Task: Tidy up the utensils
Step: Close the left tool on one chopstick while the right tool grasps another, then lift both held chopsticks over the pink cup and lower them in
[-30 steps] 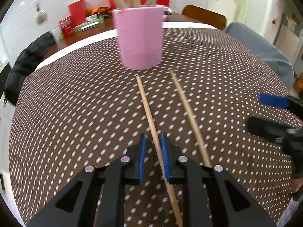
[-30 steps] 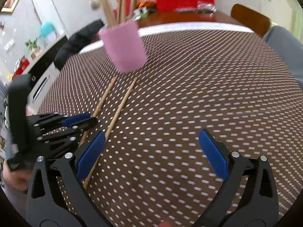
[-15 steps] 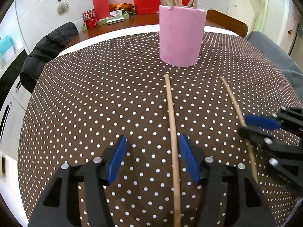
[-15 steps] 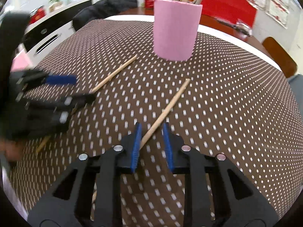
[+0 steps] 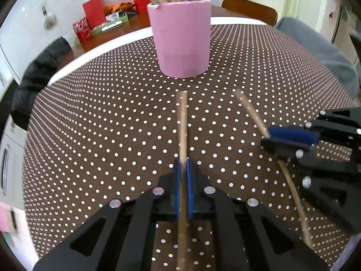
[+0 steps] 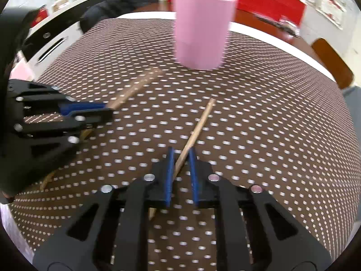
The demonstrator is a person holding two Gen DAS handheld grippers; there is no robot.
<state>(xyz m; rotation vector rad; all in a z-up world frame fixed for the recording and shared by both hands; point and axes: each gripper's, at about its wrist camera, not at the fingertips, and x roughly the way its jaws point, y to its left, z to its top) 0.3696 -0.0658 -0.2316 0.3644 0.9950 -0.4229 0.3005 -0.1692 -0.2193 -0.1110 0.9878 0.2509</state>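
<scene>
A pink cup (image 5: 181, 38) holding several wooden chopsticks stands on the dotted brown tablecloth (image 5: 101, 117); it also shows in the right wrist view (image 6: 202, 29). My left gripper (image 5: 183, 167) is shut on a wooden chopstick (image 5: 182, 122) that points toward the cup. My right gripper (image 6: 181, 158) is shut on a second wooden chopstick (image 6: 199, 124), which crosses its pads at a slant. In the left wrist view the right gripper (image 5: 286, 139) holds that chopstick (image 5: 250, 110) at the right. In the right wrist view the left gripper (image 6: 90, 110) holds its chopstick (image 6: 135, 88) at the left.
A black jacket (image 5: 38, 76) hangs on a chair at the far left of the table. A wooden chair back (image 5: 248, 9) and a grey cushion (image 5: 315, 52) are at the far right. Red boxes (image 5: 92, 11) and a can (image 5: 82, 30) sit on the wooden table behind.
My left gripper opened, then closed onto its chopstick. My right gripper came down over the second chopstick and closed on it. Both chopsticks have moved toward the cup.
</scene>
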